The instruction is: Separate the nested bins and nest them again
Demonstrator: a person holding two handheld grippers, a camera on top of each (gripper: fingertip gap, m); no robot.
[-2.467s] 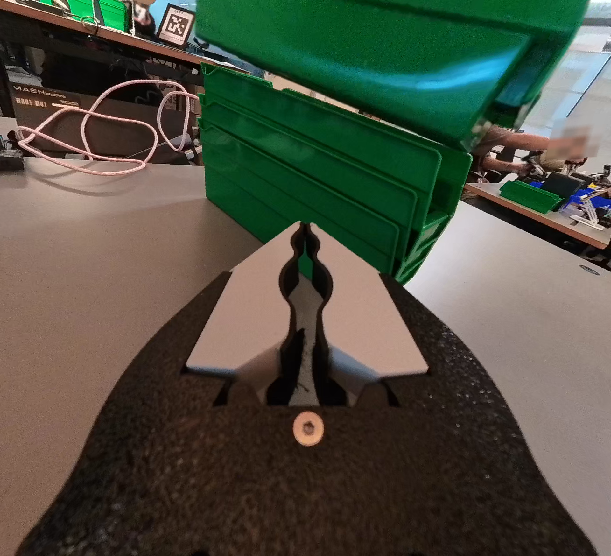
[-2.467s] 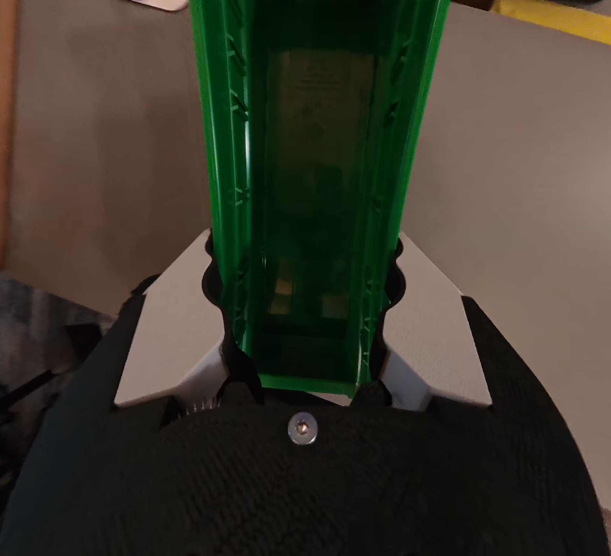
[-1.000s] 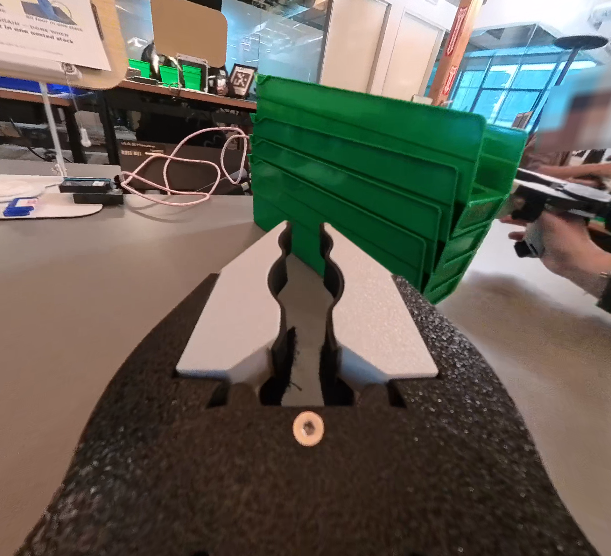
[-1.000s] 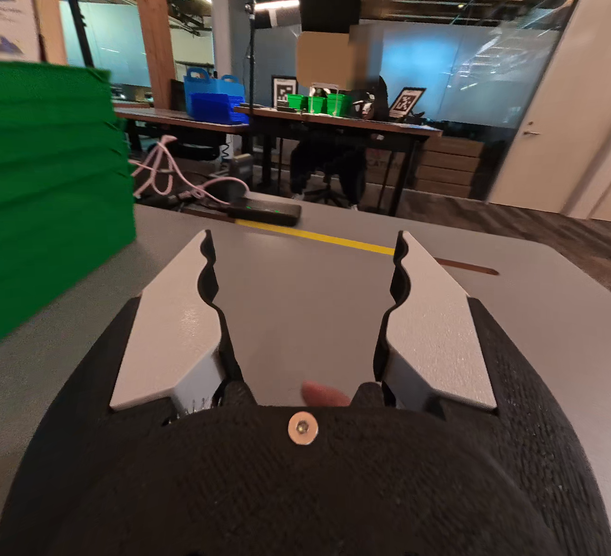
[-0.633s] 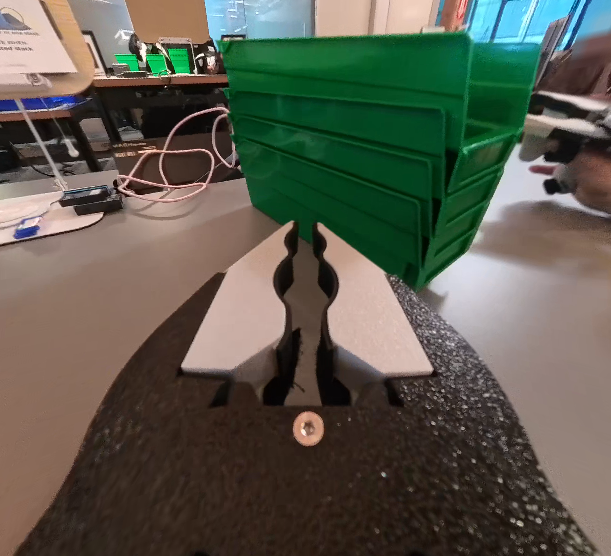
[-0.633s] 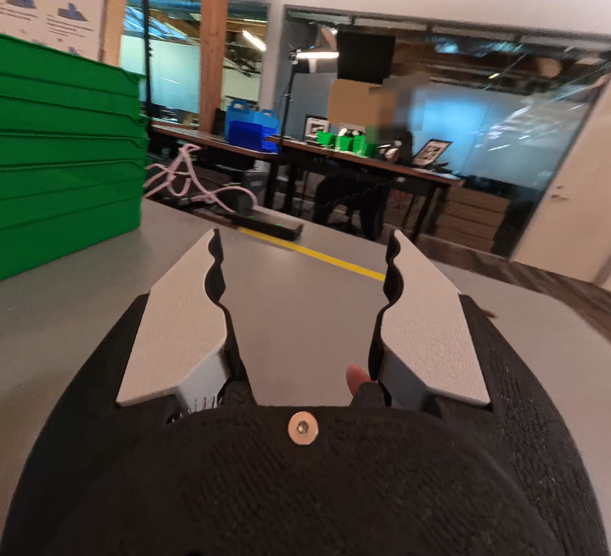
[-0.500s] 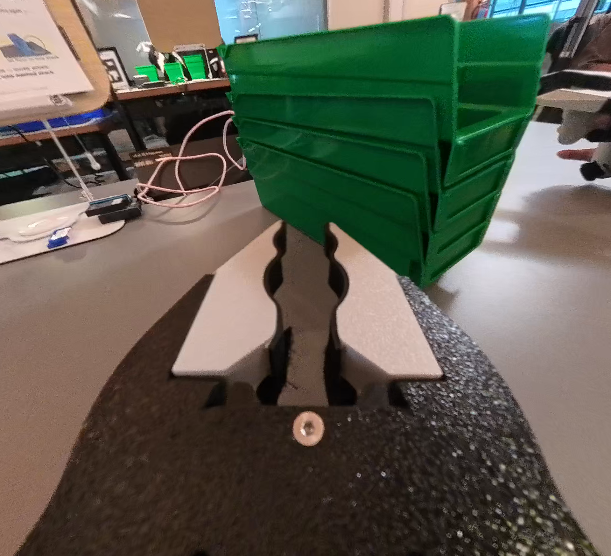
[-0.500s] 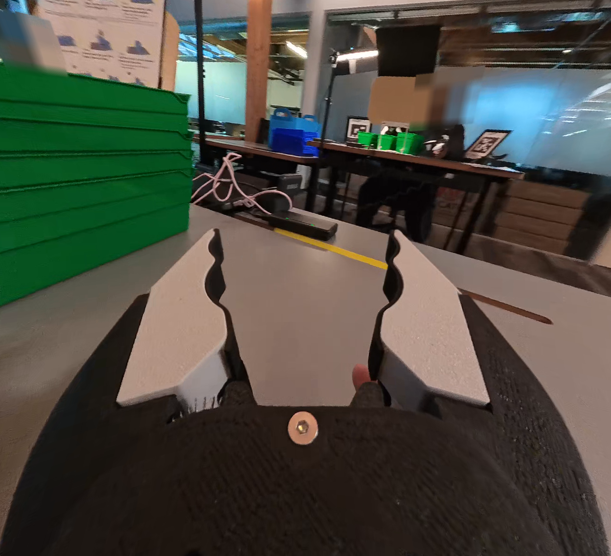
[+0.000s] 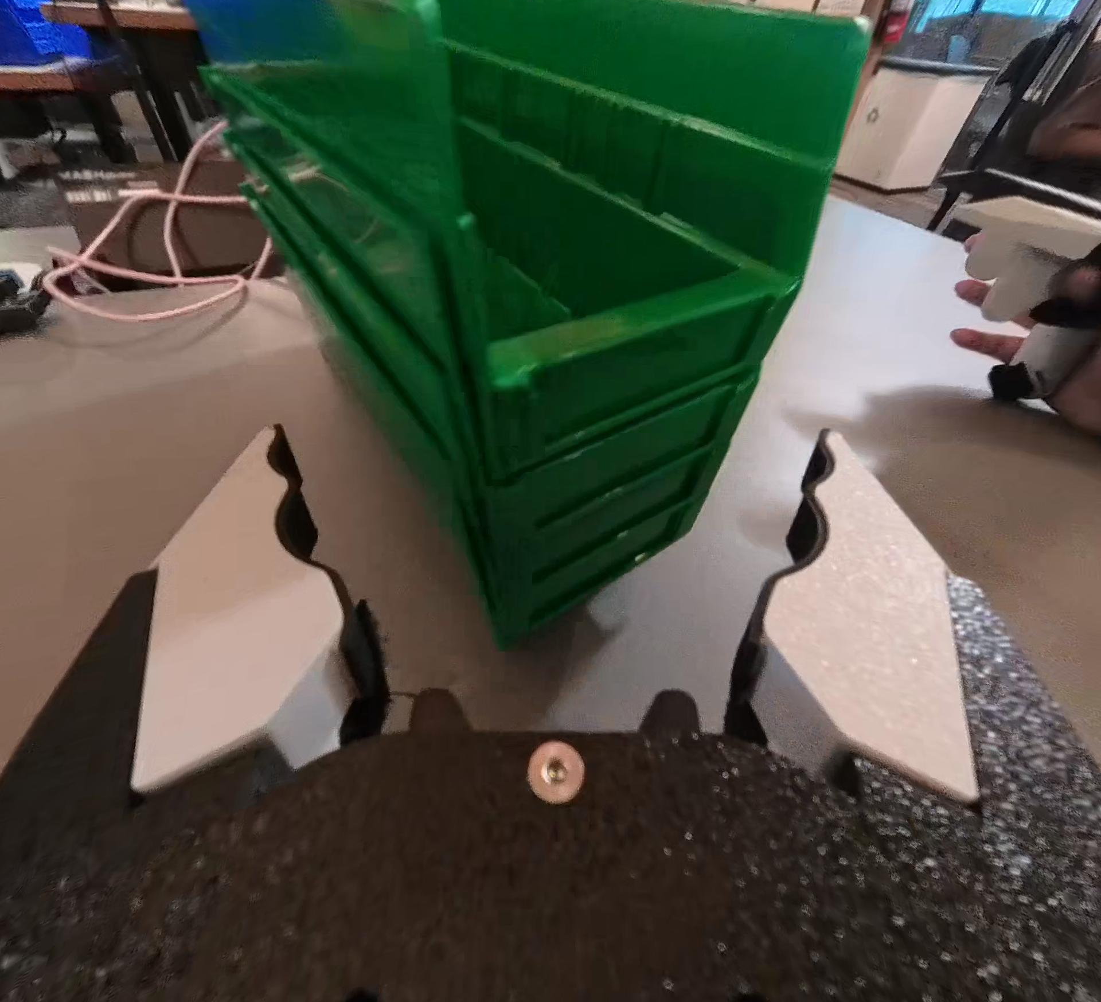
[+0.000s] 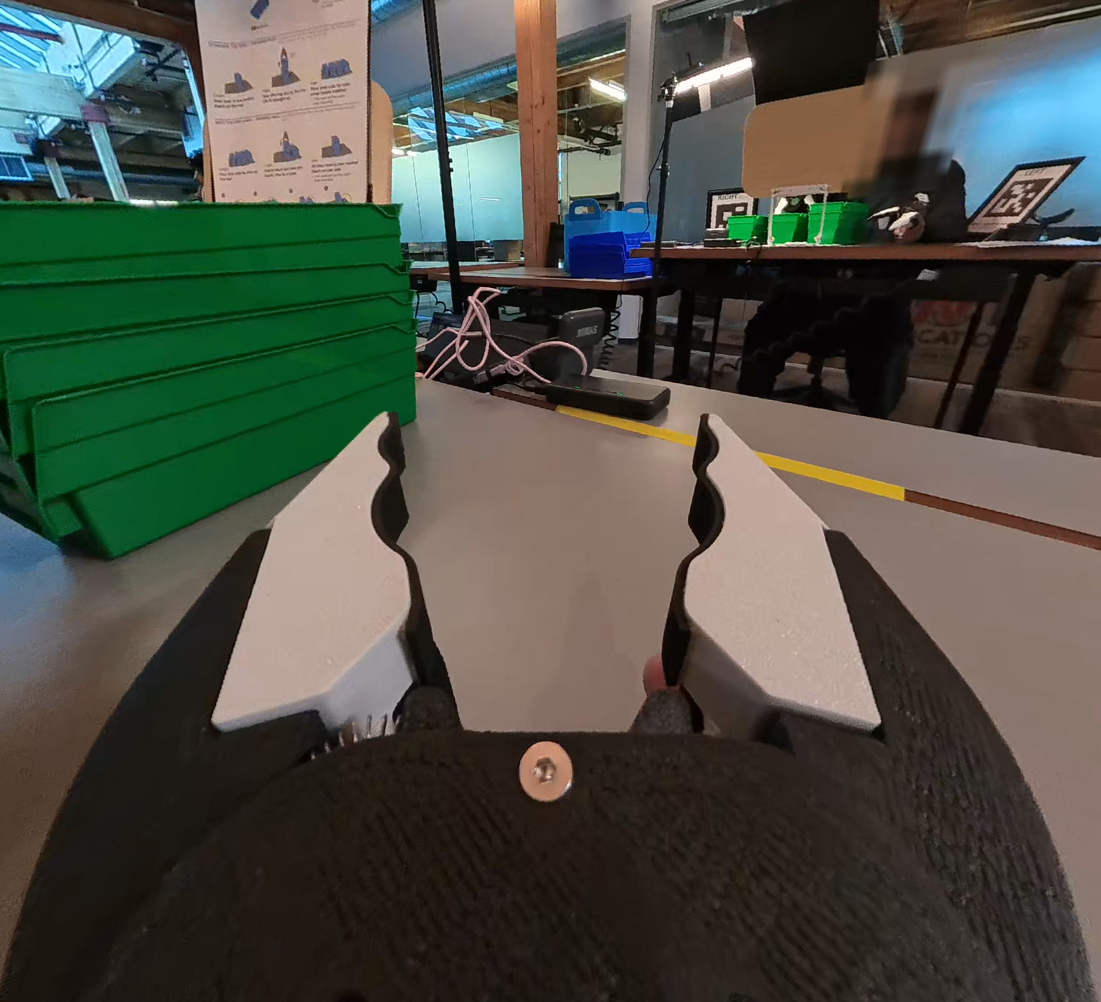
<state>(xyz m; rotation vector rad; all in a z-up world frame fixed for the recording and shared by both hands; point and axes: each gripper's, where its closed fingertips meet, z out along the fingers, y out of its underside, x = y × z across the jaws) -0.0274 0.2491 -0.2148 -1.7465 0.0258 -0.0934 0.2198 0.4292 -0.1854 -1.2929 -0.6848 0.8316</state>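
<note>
A stack of several nested green bins (image 9: 596, 318) stands on the grey table (image 9: 149, 407). My left gripper (image 9: 551, 443) is open and empty, facing the short front end of the stack, with that end between and just beyond its fingertips. The stack also shows in the right wrist view (image 10: 202, 359), at the left. My right gripper (image 10: 545, 425) is open and empty, low over the table to the right of the stack, pointing past it. The right gripper, in a person's hand, also shows at the right edge of the left wrist view (image 9: 1036, 270).
A pink cable (image 9: 149, 282) and a black box (image 10: 607, 395) lie at the table's far edge. A yellow tape line (image 10: 792, 467) crosses the table. An instruction sheet (image 10: 280, 61) stands behind the stack. Other desks with blue bins (image 10: 607, 240) and a seated person are farther back.
My right gripper let go of the green bin it carried; the bin now sits nested on the stack. My left gripper has opened wide and swung round to the stack's short end.
</note>
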